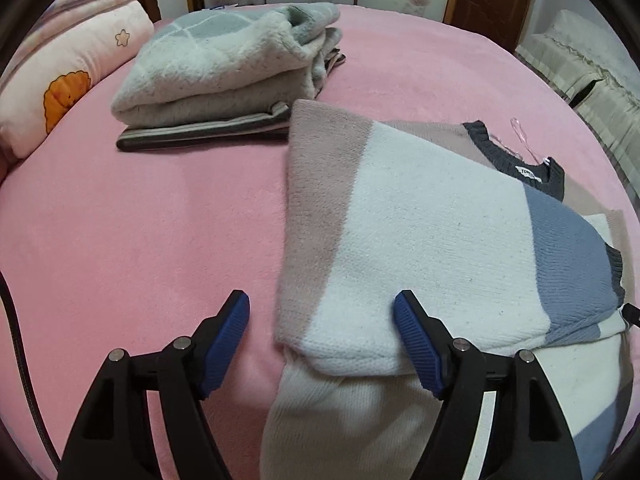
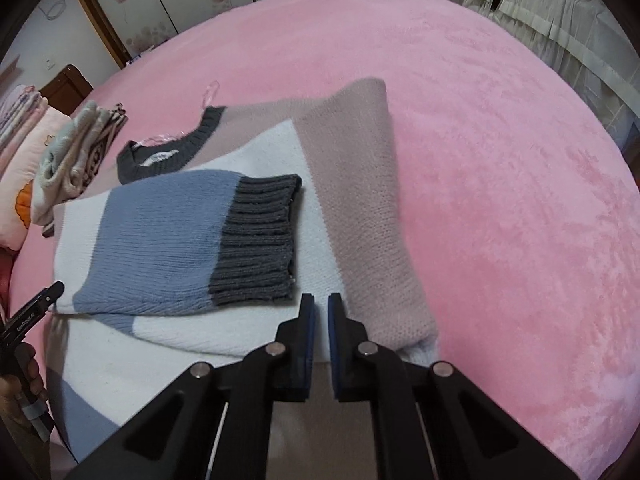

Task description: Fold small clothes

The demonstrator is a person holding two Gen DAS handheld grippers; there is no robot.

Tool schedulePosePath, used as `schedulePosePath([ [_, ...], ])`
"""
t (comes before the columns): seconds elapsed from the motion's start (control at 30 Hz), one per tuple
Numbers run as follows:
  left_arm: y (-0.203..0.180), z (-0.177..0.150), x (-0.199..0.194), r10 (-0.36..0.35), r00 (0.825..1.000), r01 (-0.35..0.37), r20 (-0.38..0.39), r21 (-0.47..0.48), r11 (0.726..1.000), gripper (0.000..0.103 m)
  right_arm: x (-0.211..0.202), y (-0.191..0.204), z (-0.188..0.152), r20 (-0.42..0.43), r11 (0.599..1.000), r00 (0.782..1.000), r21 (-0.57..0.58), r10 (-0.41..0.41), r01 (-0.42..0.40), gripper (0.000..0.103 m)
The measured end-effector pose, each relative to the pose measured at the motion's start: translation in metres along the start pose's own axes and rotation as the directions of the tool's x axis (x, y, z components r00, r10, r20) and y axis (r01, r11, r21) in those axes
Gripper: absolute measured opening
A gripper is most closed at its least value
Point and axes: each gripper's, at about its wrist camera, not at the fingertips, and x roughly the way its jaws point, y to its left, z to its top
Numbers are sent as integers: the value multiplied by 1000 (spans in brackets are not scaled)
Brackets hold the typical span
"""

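Note:
A knit sweater [image 1: 420, 232] in white, dusty pink and blue blocks with a dark grey collar lies on the pink bed. Both sleeves are folded across its body. It also shows in the right wrist view [image 2: 248, 184], where the blue sleeve with a grey ribbed cuff [image 2: 256, 240] lies on top. My left gripper [image 1: 322, 320] is open and empty, its jaws astride the sweater's left edge near the folded sleeve. My right gripper [image 2: 322, 312] hovers over the sweater's lower right part, its jaws nearly closed with a thin gap and nothing between them.
A stack of folded clothes [image 1: 224, 76] sits at the back left of the bed [image 1: 120, 220]. A pink pillow [image 1: 68, 80] lies further left. A second bed with pale covers [image 2: 560, 20] stands to the right. The left gripper's tip [image 2: 44, 300] shows in the right wrist view.

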Motion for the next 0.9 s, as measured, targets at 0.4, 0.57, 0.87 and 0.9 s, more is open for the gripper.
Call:
schedulePosePath([
  [0.4,-21,-17,-107,2,989,-20,150,117,993,88,-82,37,-22,119,994,993,-105,-9,22,9],
  [0.57,-22,-23,-158,-78,979,58,189,105,993,88,-126,48,-40,167,993,986,-116,9,11,13],
  [0.87,-32,-56,-246,-115,944,70,310,154,986,89,-219,63,-79,322,989,945,-150,52,-3,40],
  [0.9,-34,-61,-256,-123,938,72,324,164,984,89,-227,64,-84,337,988,940,-156,54,-1,40],
])
